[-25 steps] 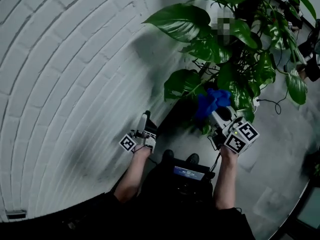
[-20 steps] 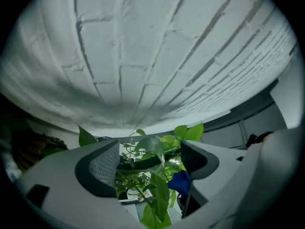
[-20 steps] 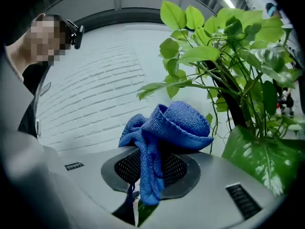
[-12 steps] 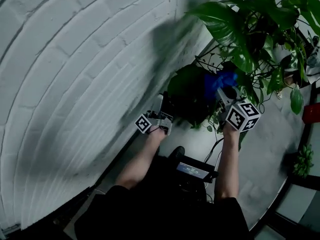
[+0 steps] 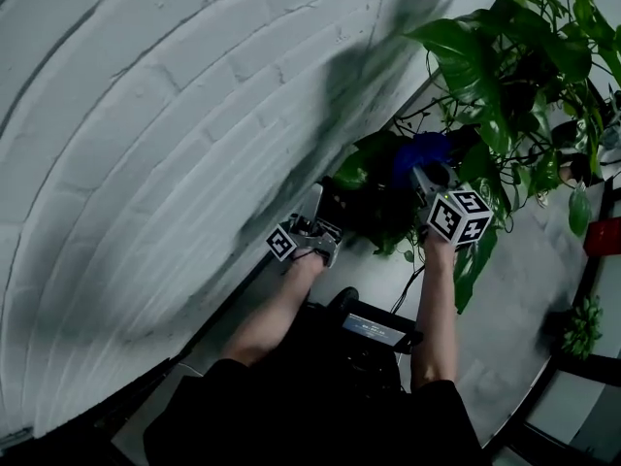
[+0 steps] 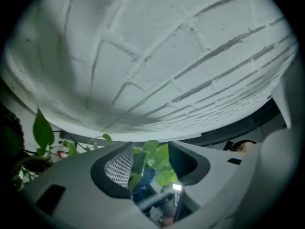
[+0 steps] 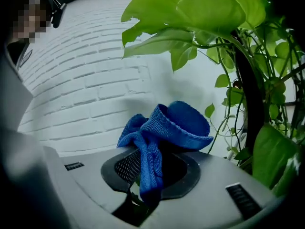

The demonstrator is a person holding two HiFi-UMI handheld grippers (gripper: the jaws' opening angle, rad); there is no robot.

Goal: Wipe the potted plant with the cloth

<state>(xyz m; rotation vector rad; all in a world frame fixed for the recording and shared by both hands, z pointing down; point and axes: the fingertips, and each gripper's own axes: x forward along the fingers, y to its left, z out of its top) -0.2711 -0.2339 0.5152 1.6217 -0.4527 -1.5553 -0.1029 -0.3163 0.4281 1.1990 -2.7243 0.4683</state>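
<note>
The right tool [image 7: 147, 173] clenches a blue cloth [image 7: 164, 125] beside the potted plant [image 7: 190, 8]. The left tool [image 6: 150, 162], its jaws just narrowing, stays released; leaves show beyond its gap.

We seem to be in an indoor corner of an office or studio: a white-painted brick wall [image 5: 146, 115], a smooth grey floor [image 5: 534, 299], and a large leafy potted plant [image 5: 464, 51] beside the wall.
</note>
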